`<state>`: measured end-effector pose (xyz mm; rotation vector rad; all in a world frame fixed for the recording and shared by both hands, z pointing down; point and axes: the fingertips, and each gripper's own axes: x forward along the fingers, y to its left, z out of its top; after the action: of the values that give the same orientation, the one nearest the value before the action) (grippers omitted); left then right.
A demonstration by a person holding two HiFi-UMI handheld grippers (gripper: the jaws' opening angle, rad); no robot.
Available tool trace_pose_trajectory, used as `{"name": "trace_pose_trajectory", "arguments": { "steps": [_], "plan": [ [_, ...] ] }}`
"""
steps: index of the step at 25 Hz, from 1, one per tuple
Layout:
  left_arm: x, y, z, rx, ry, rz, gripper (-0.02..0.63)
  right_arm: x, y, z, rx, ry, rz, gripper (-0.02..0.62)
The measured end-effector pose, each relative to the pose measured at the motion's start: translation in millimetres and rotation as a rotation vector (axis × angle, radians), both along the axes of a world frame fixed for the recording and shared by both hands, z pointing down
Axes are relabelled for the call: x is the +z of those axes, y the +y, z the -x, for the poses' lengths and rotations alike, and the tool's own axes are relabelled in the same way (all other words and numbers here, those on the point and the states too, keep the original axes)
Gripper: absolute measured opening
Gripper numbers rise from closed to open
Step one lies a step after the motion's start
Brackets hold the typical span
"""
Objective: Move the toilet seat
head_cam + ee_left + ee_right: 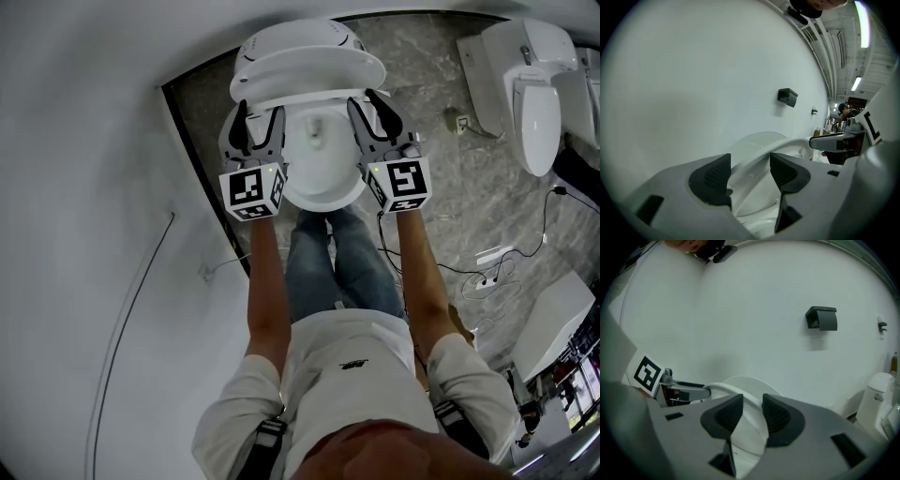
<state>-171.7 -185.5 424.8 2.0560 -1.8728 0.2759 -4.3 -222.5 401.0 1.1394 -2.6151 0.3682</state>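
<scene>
over the bowl (pixel 323 194), left hand-held gripper (pixel 750 164) wide astride toilet seat (pixel 309 73), right hand-held gripper (pixel 751 403) tight on it

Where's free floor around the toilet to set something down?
Bare floor right of the toilet, up to the second toilet. Crowded: cables lower right; narrow strip by the wall; left gripper and right gripper at the toilet seat.

White toilet seat (pixel 309 75), grey-veined floor (pixel 450 187)

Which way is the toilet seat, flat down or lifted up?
Lifted partway. In the head view the toilet seat tilts up off the bowl, with the lid raised behind it.
</scene>
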Motion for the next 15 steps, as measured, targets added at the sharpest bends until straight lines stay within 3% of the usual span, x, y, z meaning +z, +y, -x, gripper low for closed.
{"name": "trace_pose_trajectory", "arguments": {
  "steps": [15],
  "plan": [
    [1.7, -19.5, 10.6, -0.027, -0.033, -0.01, 0.282, 2.8, -24.4, 10.3, -0.014, 0.039, -0.019, 0.147]
  ]
}}
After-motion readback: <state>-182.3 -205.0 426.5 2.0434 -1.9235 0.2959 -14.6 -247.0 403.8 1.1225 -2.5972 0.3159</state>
